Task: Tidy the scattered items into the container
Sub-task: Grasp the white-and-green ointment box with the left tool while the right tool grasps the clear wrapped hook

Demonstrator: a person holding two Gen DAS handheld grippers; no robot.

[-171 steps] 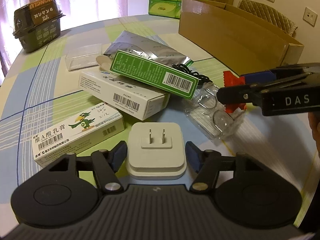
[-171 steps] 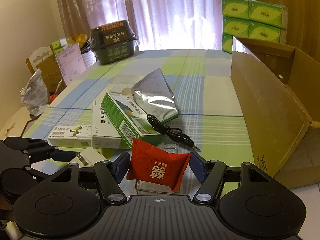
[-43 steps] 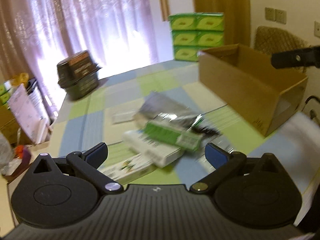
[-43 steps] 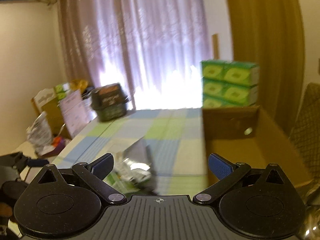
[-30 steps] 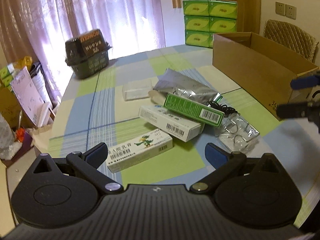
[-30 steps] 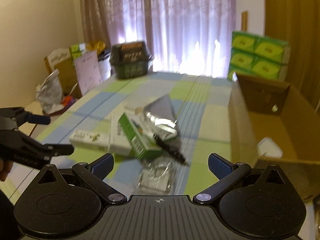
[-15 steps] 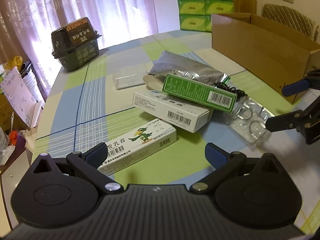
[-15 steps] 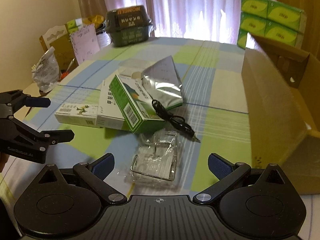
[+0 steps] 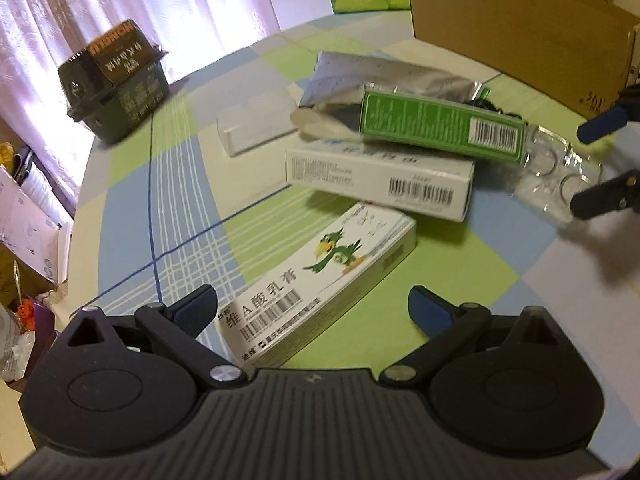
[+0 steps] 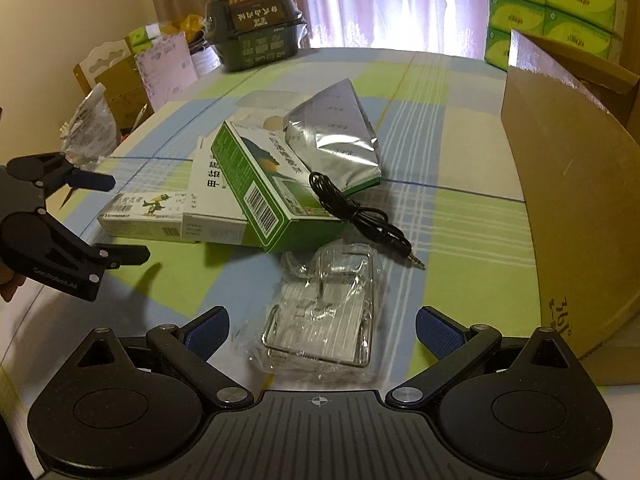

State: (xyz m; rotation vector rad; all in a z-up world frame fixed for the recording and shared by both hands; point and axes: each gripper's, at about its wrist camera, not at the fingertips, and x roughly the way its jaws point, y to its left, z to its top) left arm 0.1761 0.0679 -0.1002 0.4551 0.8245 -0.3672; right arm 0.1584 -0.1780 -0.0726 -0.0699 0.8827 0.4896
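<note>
The left gripper (image 9: 310, 304) is being held wide open and empty, its fingers straddling the near end of the parrot box (image 9: 320, 280). That box is lying flat on the table (image 9: 132, 208), its long axis running from the gripper diagonally away to the right. The right gripper (image 10: 322, 328) is likewise being held wide open, nothing gripped, with the clear packet (image 10: 320, 320) lying between its fingers, long axis pointing away. The carton (image 10: 572, 200) is standing to the right, well apart from the parrot box
</note>
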